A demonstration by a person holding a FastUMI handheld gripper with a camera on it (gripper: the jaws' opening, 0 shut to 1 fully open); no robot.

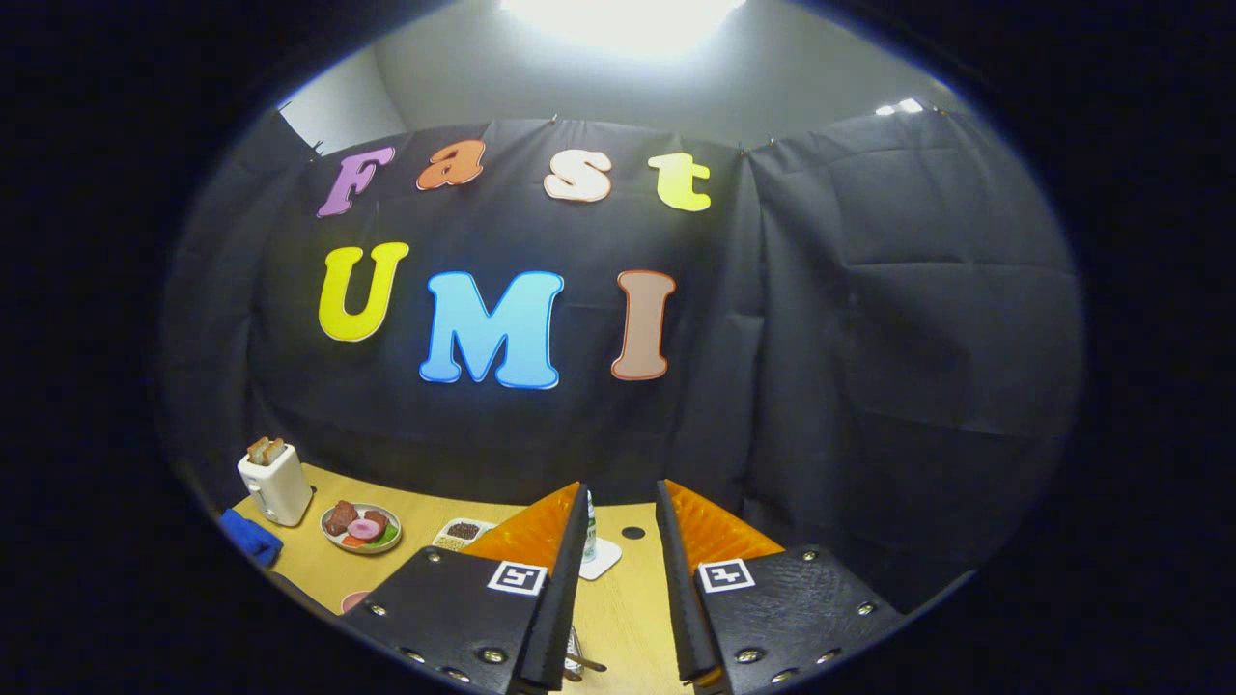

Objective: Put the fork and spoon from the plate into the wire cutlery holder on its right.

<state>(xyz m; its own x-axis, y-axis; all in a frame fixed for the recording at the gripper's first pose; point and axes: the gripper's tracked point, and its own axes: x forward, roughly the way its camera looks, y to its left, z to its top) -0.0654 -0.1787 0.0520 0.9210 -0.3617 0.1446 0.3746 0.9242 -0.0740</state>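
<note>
The gripper [623,502] is held high above the wooden bench [618,618], its two fingers standing apart with a narrow open gap between them and nothing pressed between the pads. Taking the gripper as the landmark, a strip of bare bench runs through the gap.

Low down against the inner edge of the left finger [541,541], a small piece of thin wire and metal [577,659] shows on the bench. It may be part of the wire cutlery holder or of a utensil, but too little of it shows to tell which. The plate with the fork and spoon cannot be made out; the fingers cover most of the near bench.

Just beyond the left fingertip stands a small bottle [589,526] on a white coaster [601,560]. A small dark round spot [633,532] lies on the bench ahead of the gap.

Well to the left of the gripper sits a small white tray [462,532] holding dark bits. Further left is a plate of toy food [361,527], then a white toaster [276,483] with two slices of bread standing in it. A blue cloth [251,537] lies beside the toaster, at the bench's edge. A sliver of something pink [353,600] shows near the outer side of the left finger.
</note>
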